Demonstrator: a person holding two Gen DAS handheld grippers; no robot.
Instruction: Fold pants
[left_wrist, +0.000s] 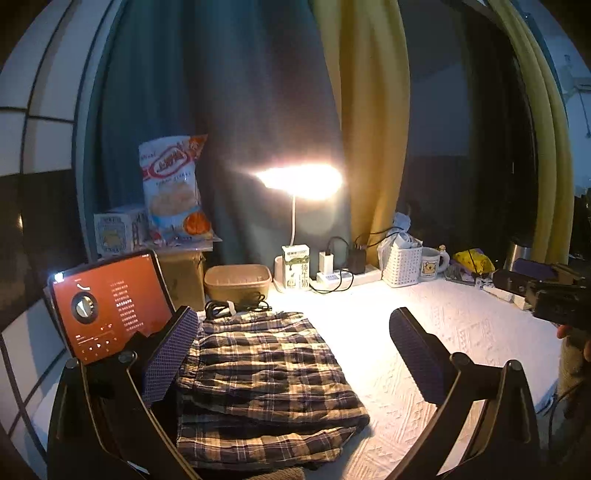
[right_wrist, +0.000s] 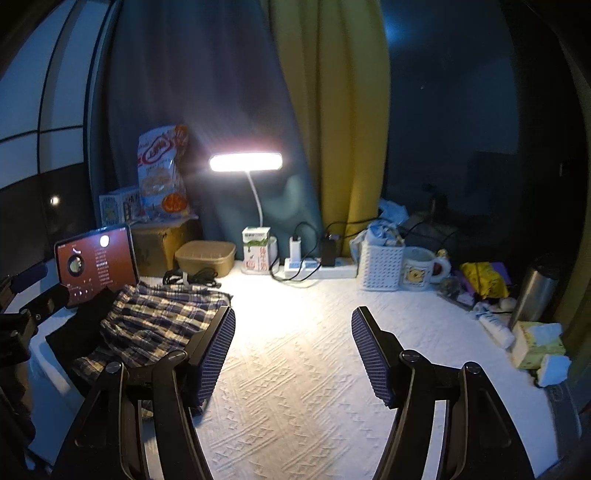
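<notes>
The plaid pants (left_wrist: 266, 373) lie folded in a stack on the white textured cloth (left_wrist: 461, 332), at the left of the surface. My left gripper (left_wrist: 295, 354) is open above them, its left finger over the pile's left edge, holding nothing. In the right wrist view the pants (right_wrist: 155, 325) lie to the left, partly behind the left finger. My right gripper (right_wrist: 293, 354) is open and empty over bare cloth (right_wrist: 295, 387), right of the pants. The right gripper's body shows at the right edge of the left wrist view (left_wrist: 557, 295).
A lit tablet (left_wrist: 107, 306) stands at the left. Along the back are a black cable (left_wrist: 236, 306), a brown tub (left_wrist: 238, 282), a milk carton (left_wrist: 295, 266), a lit lamp (left_wrist: 303, 181), a power strip (left_wrist: 347, 277), a white basket (left_wrist: 400, 264) and a mug (left_wrist: 432, 264). A steel flask (right_wrist: 535, 295) and tissues (right_wrist: 539, 343) stand at the right.
</notes>
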